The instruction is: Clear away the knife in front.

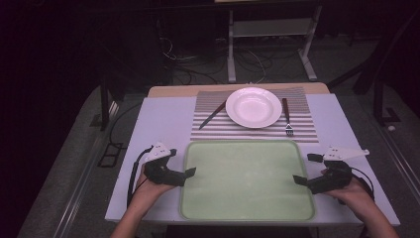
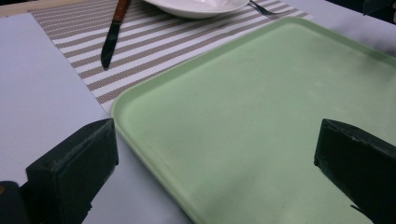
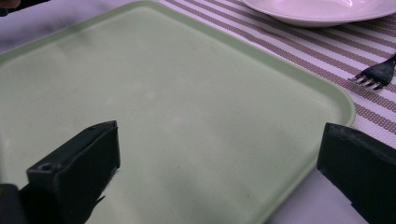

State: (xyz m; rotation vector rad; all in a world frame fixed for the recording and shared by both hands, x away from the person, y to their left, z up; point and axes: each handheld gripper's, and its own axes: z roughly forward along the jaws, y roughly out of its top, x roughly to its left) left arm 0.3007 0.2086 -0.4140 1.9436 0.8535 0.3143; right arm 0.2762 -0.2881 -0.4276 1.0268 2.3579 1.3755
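Left claw point(image 1: 190, 172): held at the near left edge of the green tray point(image 1: 247, 213); jaws spread wide, nothing between them; in the left gripper view one jaw stood over the bare surface point(image 2: 42, 93) and the other over the tray floor, straddling the rim.
Right claw point(image 1: 298, 179): mirrored at the near right edge; jaws likewise wide apart and empty, pointed inward across the tray; in the right gripper view the tray point(image 3: 177, 107) rim ran between the jaws.
Tray: flat on the white surface point(image 1: 163, 124), lying directly between the two claws, its long axis running from one claw to the other; nothing rested on it.
Reach: both claws stood equally near, each just beside its own short side, so a two-handed grip on opposite rims appeared the likely coming move.
Beyond the claws: striped placemat point(image 1: 302, 130) bearing a white plate point(image 1: 253, 107), a knife point(image 1: 213, 114) on the left-claw side, a fork point(image 1: 287, 118) on the right-claw side, all apart from the tray.
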